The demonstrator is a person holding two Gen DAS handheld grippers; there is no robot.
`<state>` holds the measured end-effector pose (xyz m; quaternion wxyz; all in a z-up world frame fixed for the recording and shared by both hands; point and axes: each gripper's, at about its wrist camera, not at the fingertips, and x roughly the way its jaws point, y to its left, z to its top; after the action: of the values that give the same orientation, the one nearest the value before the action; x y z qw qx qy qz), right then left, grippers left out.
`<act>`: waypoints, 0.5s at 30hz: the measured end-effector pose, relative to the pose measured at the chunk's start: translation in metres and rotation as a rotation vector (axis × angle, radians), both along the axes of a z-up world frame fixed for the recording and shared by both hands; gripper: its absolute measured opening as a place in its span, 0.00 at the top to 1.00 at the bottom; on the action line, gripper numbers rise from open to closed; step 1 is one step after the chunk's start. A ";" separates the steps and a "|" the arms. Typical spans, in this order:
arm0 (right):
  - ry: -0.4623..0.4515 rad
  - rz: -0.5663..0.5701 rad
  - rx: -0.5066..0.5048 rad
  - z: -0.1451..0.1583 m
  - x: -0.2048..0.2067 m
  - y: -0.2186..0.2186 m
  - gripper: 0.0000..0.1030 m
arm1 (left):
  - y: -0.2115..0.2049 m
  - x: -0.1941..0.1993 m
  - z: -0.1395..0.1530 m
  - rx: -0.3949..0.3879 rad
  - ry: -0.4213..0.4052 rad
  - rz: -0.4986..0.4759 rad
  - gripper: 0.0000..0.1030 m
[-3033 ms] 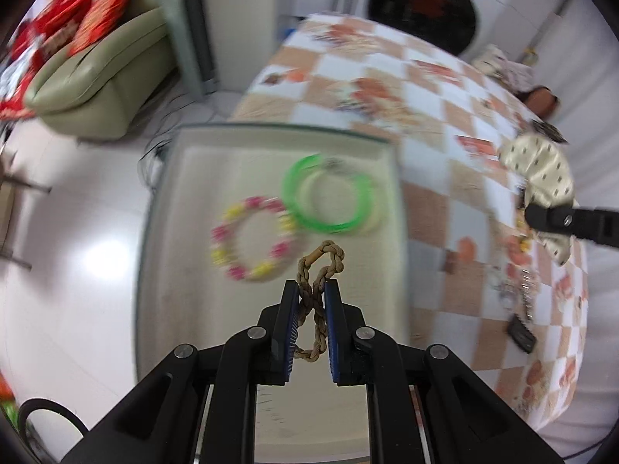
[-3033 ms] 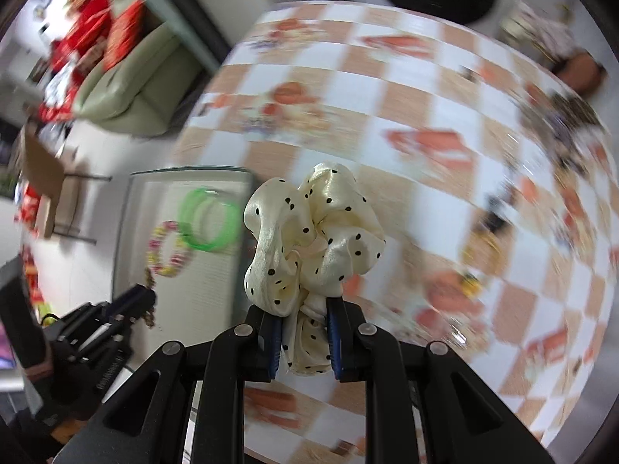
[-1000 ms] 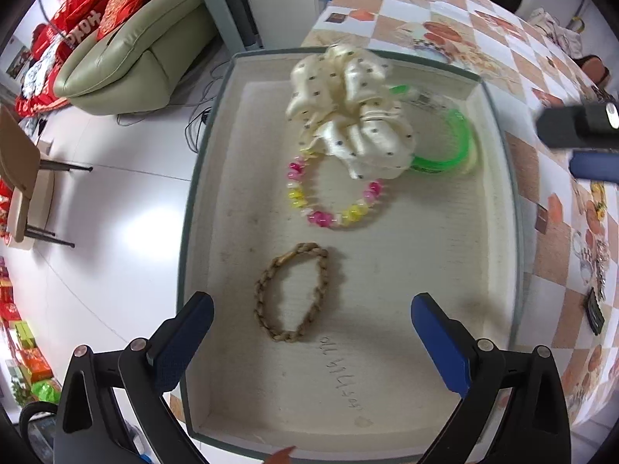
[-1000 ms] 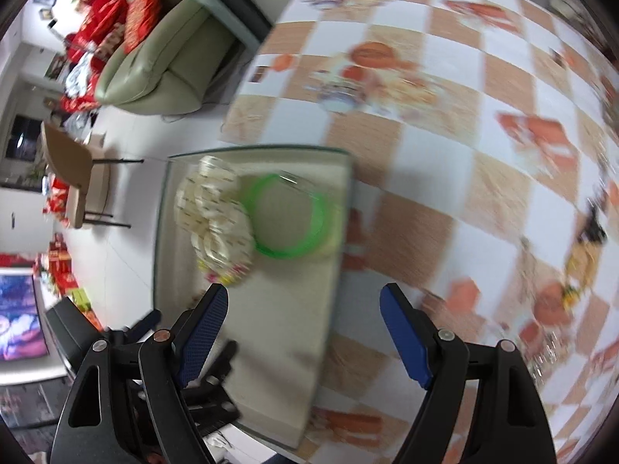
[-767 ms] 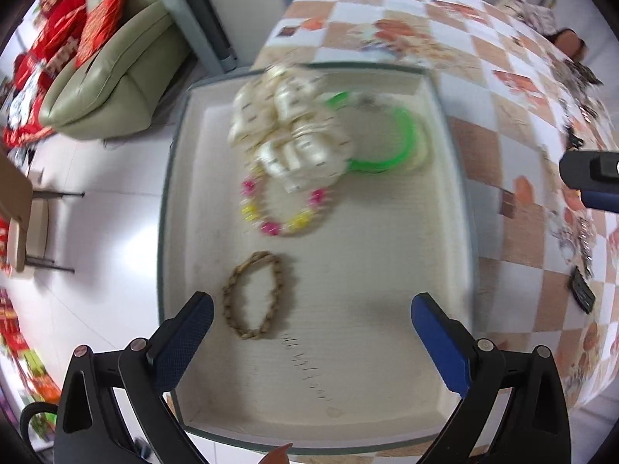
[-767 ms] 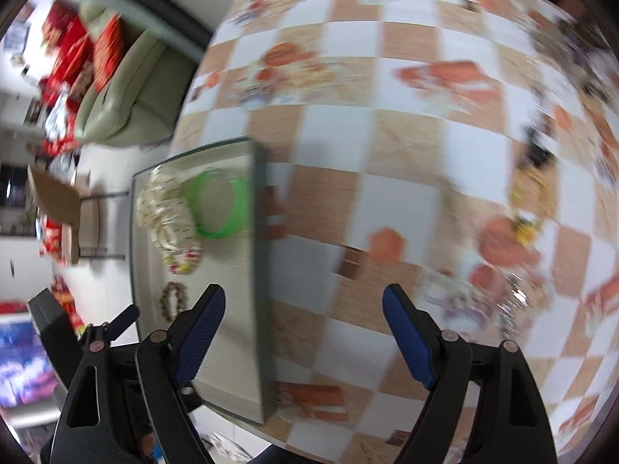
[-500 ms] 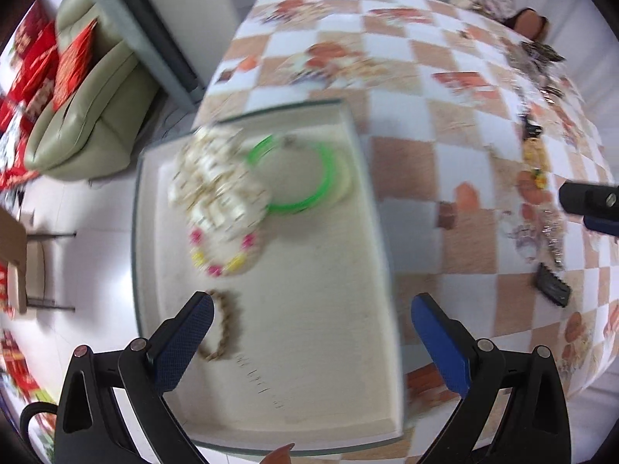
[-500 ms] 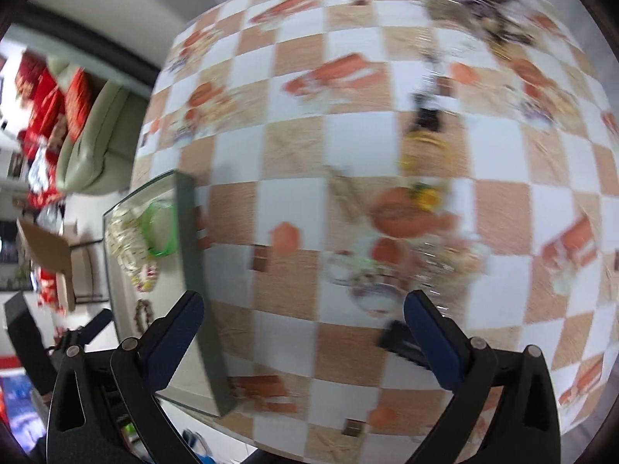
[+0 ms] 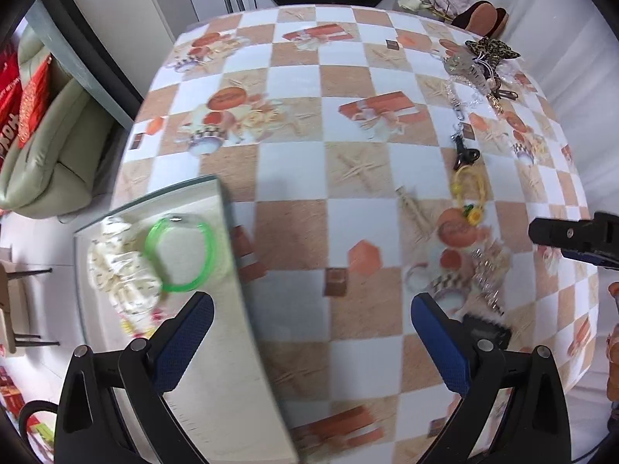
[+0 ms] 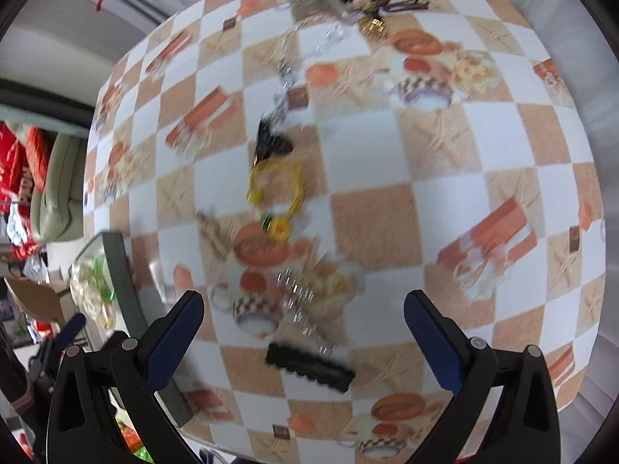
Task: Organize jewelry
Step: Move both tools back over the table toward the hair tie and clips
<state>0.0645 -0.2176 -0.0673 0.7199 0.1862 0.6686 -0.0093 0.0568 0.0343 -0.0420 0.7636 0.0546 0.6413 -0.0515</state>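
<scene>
The tablecloth [image 9: 294, 162] looks smooth and a little glossy. In the tray [image 9: 228, 386] at lower left, the green bangle [image 9: 180, 257] seems shiny clear plastic, and the cream scrunchie [image 9: 116, 270] is soft satin cloth. The blue finger pads [image 9: 185, 342] look rough and matt.

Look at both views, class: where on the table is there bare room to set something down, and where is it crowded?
Free: the checked cloth between the tray and the yellow bracelet, back to the far edge. Also the tray's near floor. Crowded: the strip from the leopard bow down past the bracelet to the black comb.
</scene>
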 end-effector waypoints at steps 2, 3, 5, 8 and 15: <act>-0.007 -0.011 0.004 0.000 0.009 -0.007 0.00 | -0.005 0.005 -0.006 0.003 0.009 0.012 0.00; -0.010 -0.015 0.006 0.000 0.013 -0.009 0.00 | -0.008 0.008 -0.010 0.004 0.018 0.018 0.00; -0.012 -0.017 0.009 0.000 0.020 -0.011 0.00 | -0.011 0.013 -0.015 -0.014 0.016 0.034 0.00; -0.012 -0.015 0.021 -0.003 0.032 -0.011 0.00 | -0.015 0.020 -0.023 -0.021 0.031 0.051 0.00; -0.003 0.003 0.029 -0.013 0.057 -0.005 0.00 | -0.023 0.035 -0.041 -0.021 0.055 0.080 0.00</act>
<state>0.1215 -0.2228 -0.0802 0.7181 0.1956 0.6679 0.0018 0.0914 0.0115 -0.0827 0.7477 0.0197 0.6631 -0.0292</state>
